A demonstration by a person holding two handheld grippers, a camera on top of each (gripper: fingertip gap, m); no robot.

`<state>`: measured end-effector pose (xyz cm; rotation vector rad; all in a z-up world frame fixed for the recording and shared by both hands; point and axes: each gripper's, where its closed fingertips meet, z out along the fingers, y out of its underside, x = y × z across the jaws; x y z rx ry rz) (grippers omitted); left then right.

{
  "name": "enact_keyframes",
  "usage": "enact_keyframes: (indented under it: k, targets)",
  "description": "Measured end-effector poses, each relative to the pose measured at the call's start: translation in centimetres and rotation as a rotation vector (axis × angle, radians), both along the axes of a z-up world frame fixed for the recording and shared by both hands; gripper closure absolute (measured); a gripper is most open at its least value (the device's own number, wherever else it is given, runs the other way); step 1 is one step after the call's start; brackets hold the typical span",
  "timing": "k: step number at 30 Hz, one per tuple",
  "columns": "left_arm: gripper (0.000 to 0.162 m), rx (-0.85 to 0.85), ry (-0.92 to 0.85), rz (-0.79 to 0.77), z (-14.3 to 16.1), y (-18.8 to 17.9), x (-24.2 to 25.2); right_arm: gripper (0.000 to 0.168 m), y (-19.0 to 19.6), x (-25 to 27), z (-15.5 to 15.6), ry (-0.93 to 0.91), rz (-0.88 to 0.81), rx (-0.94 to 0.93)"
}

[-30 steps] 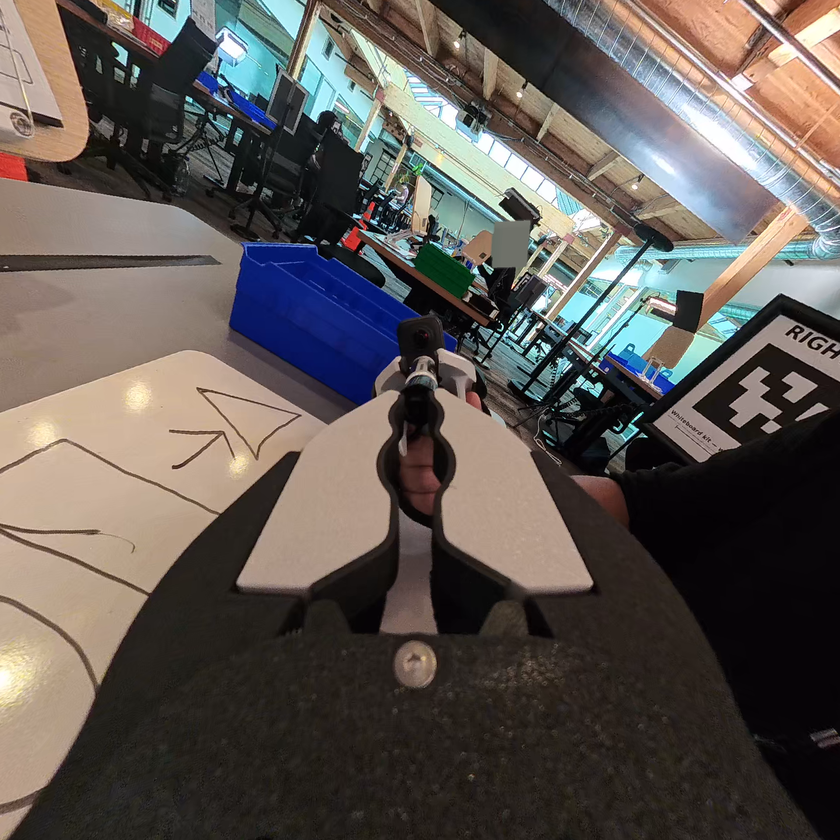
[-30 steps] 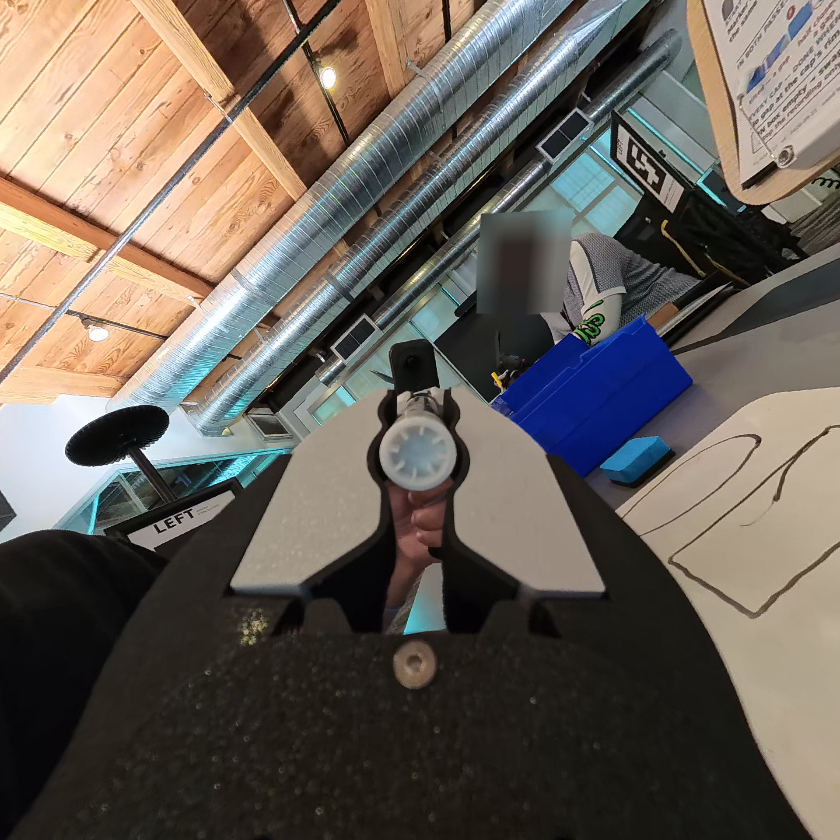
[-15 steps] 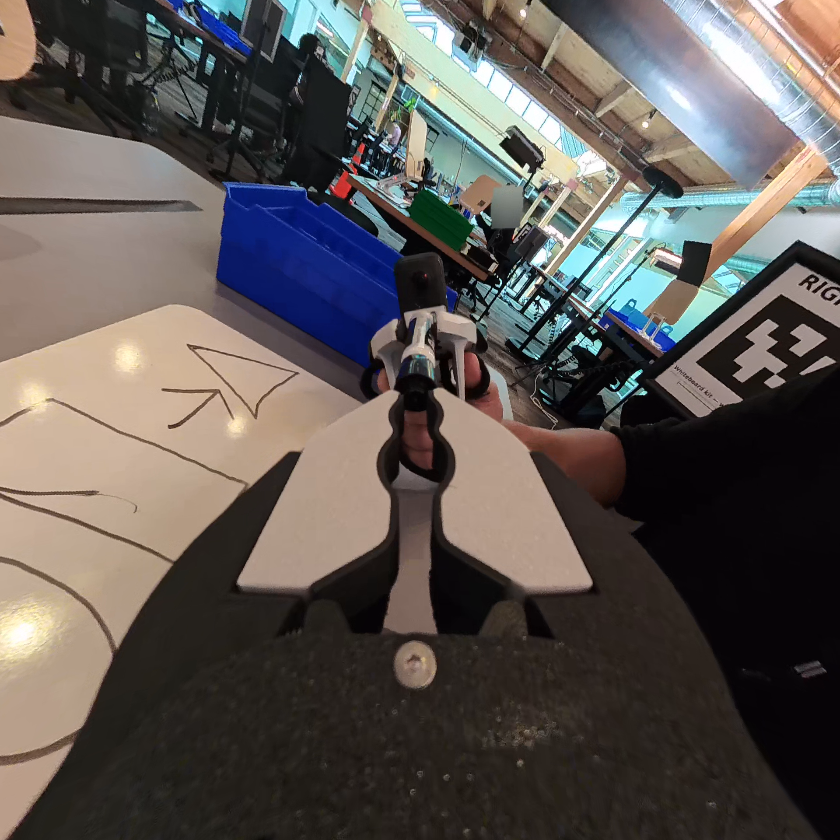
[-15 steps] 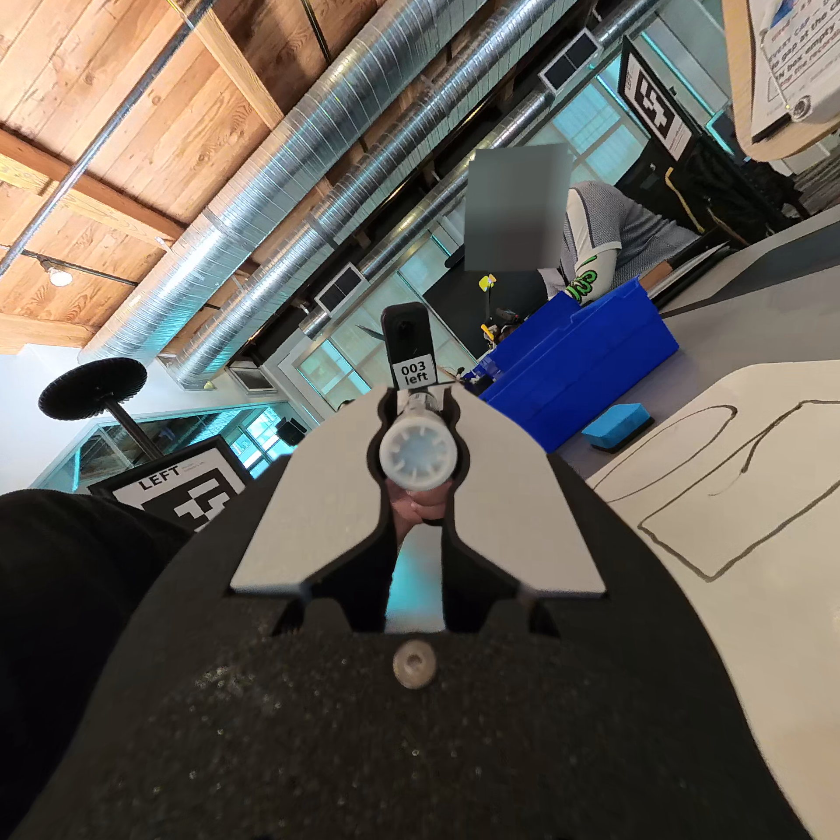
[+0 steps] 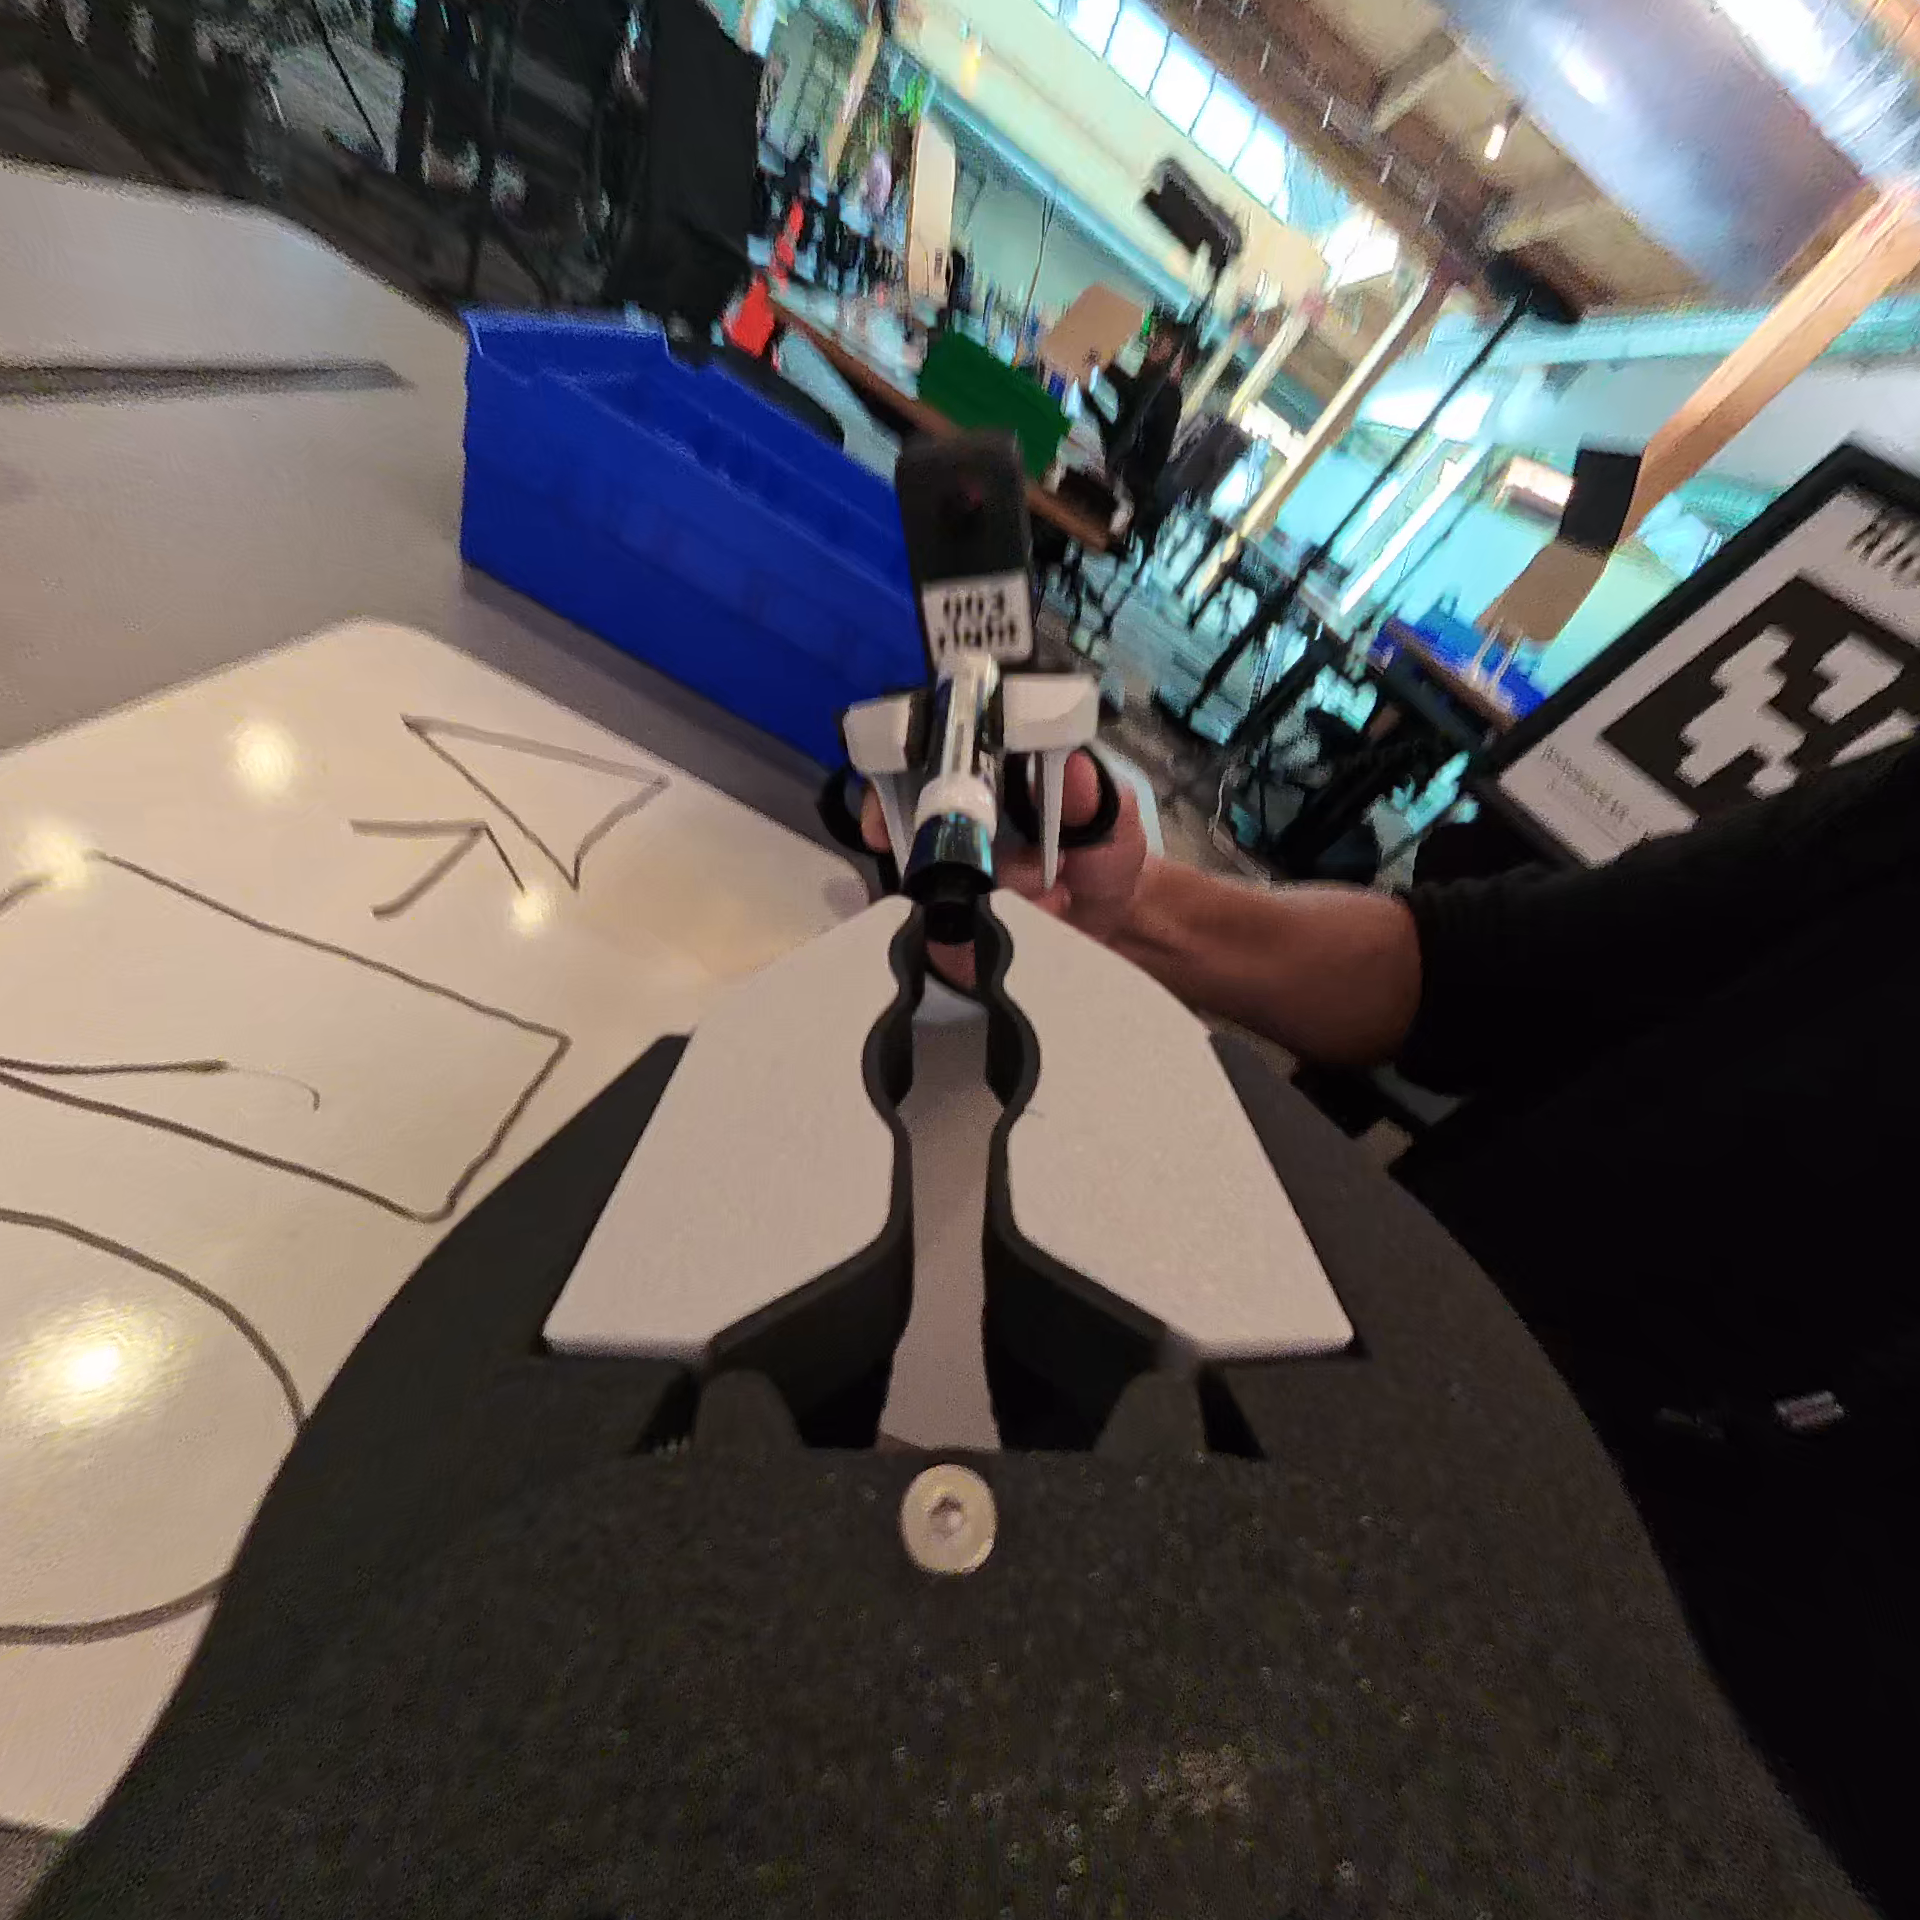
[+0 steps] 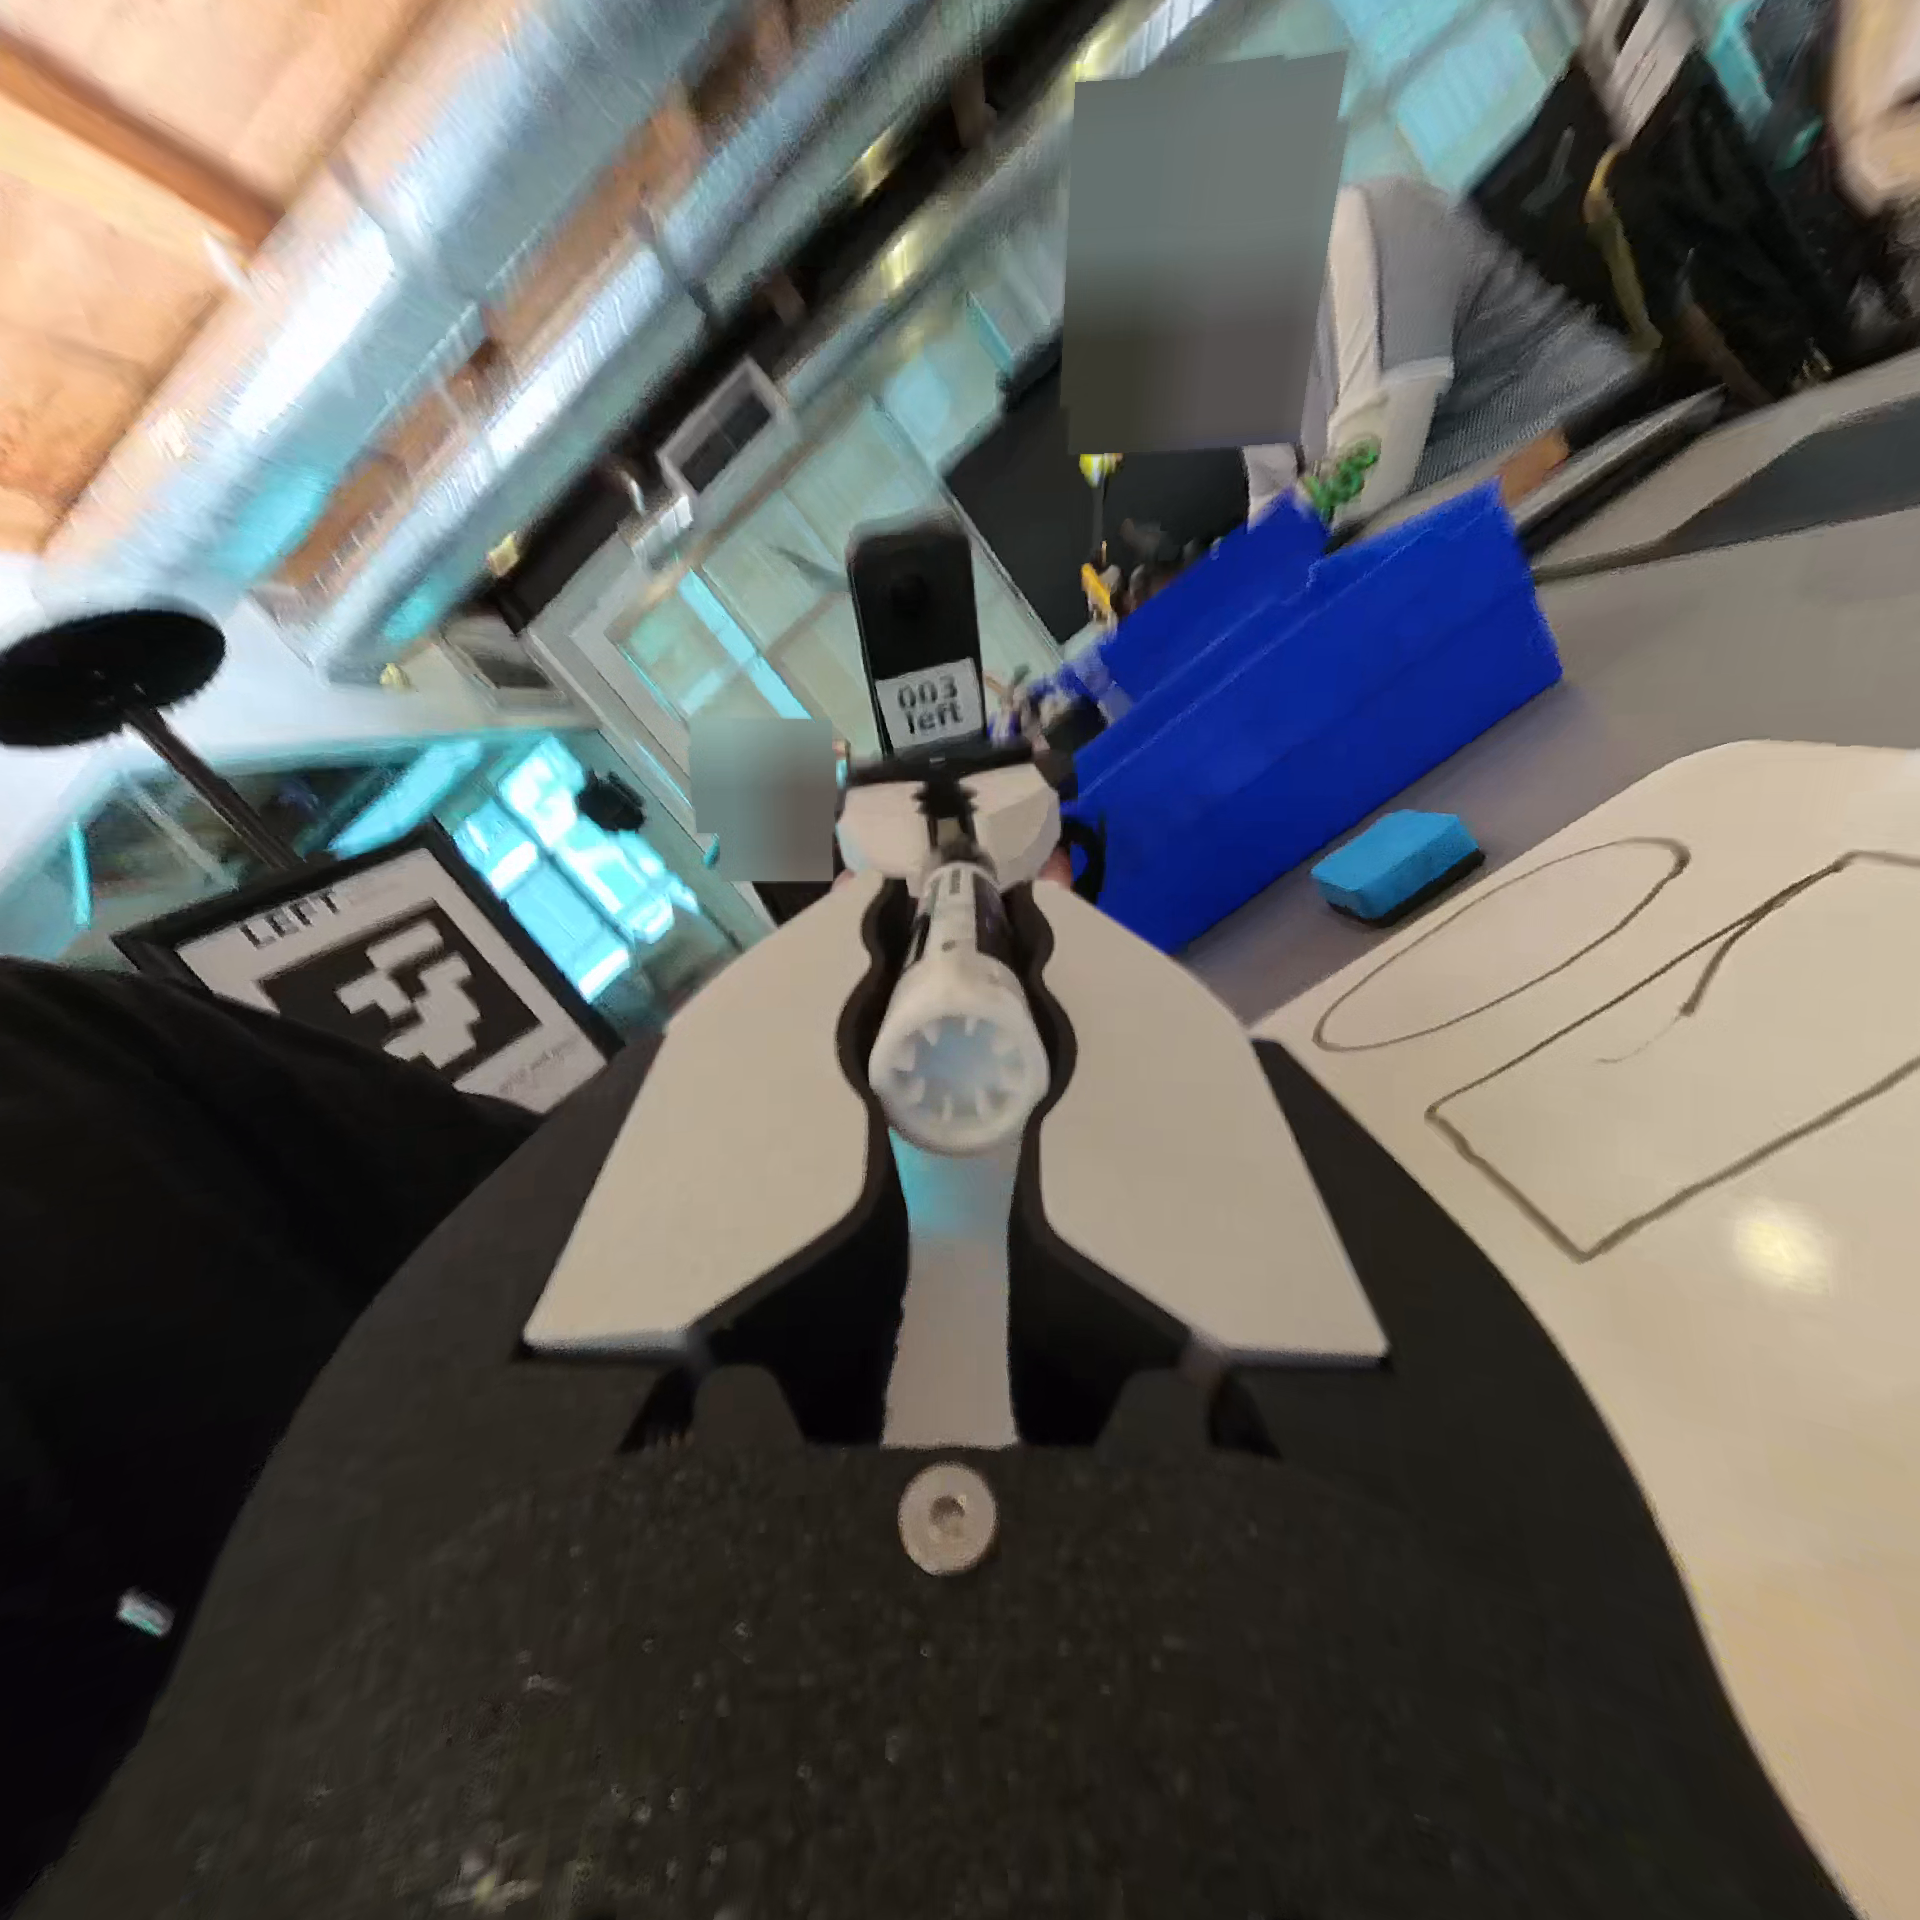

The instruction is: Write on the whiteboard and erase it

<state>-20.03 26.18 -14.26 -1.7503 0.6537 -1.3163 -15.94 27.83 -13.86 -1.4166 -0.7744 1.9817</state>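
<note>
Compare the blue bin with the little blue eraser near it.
The bin is far bigger and deep blue throughout; the eraser is small, lighter blue, with a black base. The bin is an open box; the eraser a solid pad. Both sit on the grey table.

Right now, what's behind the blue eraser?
The blue bin stands behind the eraser, on the grey table. Its near wall hides whatever is inside.

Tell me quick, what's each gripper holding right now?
Left gripper: closed on the black tip end of the marker.
Right gripper: closed on the marker's white rear end.
</note>
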Motion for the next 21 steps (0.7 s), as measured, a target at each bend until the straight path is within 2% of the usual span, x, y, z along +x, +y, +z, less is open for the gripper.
enact_keyframes:
  k: [9,16,17,21]
  targets:
    - [0.154,-0.005,-0.019,-0.01,-0.1,0.1,0.1,0.148,0.0,-0.2,0.0,0.024,-0.007,-0.027]
    - [0.154,0.0,-0.04,0.002,0.1,0.3,0.0,0.148,0.0,-0.1,0.6,-0.005,-0.05,0.054]
    - [0.15,0.003,-0.042,0.013,0.1,0.4,0.1,0.148,0.1,0.1,0.7,-0.008,-0.071,0.066]
    - [0.112,-0.028,-0.007,0.082,-0.6,0.4,-0.2,0.149,0.6,1.1,1.8,-0.065,-0.162,0.163]
